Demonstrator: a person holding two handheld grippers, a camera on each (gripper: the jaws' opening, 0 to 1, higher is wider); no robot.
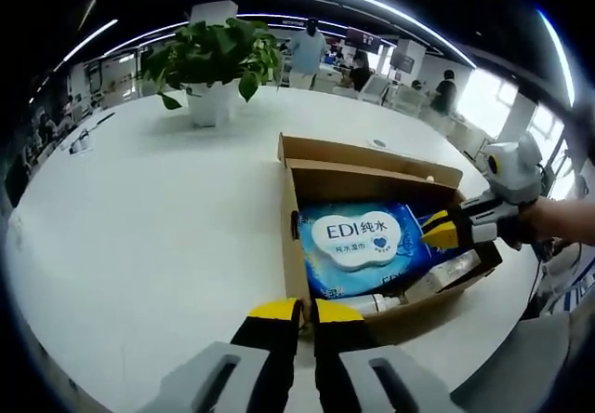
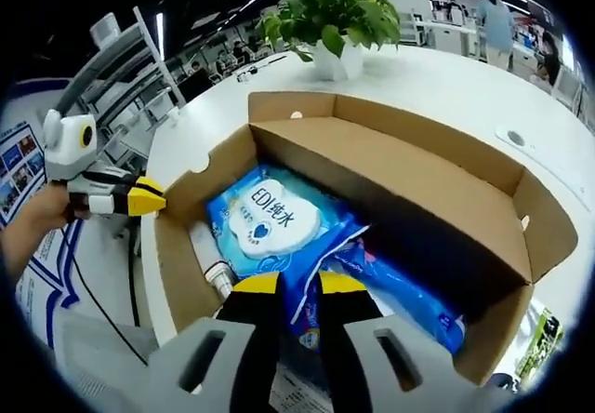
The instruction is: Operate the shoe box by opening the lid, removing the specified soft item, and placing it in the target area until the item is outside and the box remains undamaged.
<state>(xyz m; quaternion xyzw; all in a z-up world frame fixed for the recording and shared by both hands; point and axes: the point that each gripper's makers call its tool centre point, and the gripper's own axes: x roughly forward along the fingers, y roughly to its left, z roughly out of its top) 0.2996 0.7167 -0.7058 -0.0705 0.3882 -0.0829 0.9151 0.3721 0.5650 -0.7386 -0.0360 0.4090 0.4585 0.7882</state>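
An open cardboard shoe box [image 1: 372, 171] [image 2: 418, 153] lies on a white table, its lid flap standing up at the far side. Inside lies a soft blue wipes pack [image 1: 358, 241] [image 2: 265, 218] with a white label. My right gripper [image 2: 299, 285] reaches into the box, and the pack's blue edge sits pinched between its jaws. In the left gripper view the right gripper [image 1: 437, 233] comes in at the pack's right end. My left gripper [image 1: 307, 311] [image 2: 153, 199] is shut, its tips against the rim of the box's end wall.
A white tube [image 1: 437, 281] [image 2: 209, 255] and a second blue pack [image 2: 409, 301] lie in the box too. A potted plant [image 1: 214, 59] [image 2: 330, 18] stands on the round white table [image 1: 139, 227] beyond the box. The table's edge runs close behind the box.
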